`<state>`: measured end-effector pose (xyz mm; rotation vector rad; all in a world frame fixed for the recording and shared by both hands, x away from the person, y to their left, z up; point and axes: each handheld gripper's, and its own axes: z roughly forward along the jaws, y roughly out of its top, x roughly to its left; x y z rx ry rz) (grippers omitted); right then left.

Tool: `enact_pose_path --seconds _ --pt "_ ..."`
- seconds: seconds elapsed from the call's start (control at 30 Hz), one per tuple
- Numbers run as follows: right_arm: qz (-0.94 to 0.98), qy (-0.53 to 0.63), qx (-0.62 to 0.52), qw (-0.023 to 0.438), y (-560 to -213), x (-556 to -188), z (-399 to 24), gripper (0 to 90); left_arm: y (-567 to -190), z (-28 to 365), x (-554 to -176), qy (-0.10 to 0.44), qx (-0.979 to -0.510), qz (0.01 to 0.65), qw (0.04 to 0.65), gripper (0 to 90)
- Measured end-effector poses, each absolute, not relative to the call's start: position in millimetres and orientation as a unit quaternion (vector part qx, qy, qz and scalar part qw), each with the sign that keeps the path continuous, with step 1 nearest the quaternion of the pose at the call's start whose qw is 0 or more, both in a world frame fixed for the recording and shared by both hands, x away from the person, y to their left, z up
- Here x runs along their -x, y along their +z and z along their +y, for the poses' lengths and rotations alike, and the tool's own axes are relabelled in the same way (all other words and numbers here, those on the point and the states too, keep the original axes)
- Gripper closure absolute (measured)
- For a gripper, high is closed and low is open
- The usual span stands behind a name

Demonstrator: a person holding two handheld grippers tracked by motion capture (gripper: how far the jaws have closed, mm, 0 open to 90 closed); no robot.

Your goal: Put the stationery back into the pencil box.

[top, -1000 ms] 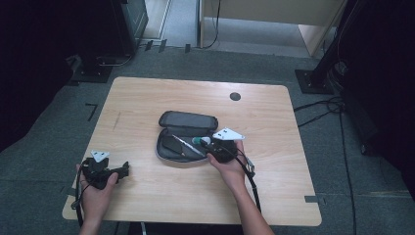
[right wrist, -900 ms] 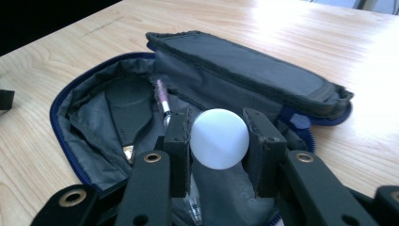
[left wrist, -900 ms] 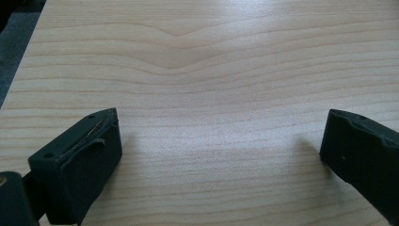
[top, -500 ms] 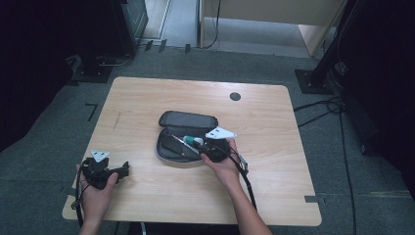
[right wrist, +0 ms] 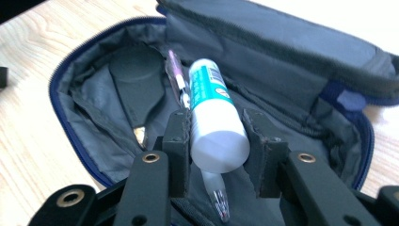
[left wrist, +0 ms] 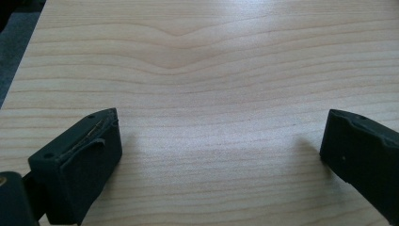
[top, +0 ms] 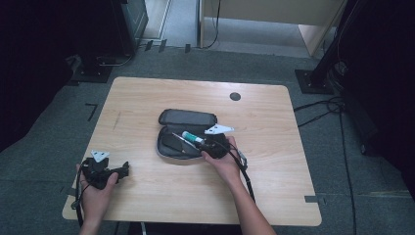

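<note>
A dark pencil case (top: 169, 147) lies open at the middle of the wooden table (top: 274, 186), its lid (top: 186, 117) folded back. My right gripper (top: 205, 143) hangs over the case's right half, shut on a white tube with a teal label (top: 192, 137). In the right gripper view the tube (right wrist: 211, 103) sits between the two pads of the right gripper (right wrist: 219, 150), pointing into the grey-lined case (right wrist: 117, 94). A slim pen (right wrist: 175, 75) lies inside beneath it. My left gripper (top: 125, 169) rests near the front left edge, and in the left gripper view it (left wrist: 221, 150) stands open over bare wood.
A black round grommet (top: 235, 96) sits in the tabletop at the back right. Dark stands and cables (top: 333, 105) surround the table on the grey floor. The table's front edge runs close to my left hand.
My right gripper has edged a little to the left over the case with the tube in it. The left gripper has stayed where it was.
</note>
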<state>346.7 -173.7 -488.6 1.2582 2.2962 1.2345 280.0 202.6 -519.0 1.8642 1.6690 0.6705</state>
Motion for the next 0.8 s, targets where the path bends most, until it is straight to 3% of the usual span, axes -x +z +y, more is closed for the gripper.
enact_pose_path --seconds 0.57,0.8 --pt "0.777 0.418 -0.444 0.157 -484 -344 -179 65.5 -519 203 -280 0.249 -0.692 0.620 0.272 0.0" --pt "0.759 0.436 -0.451 0.172 -473 -337 -186 49.2 -519 203 -280 0.249 -0.692 0.620 0.272 0.0"
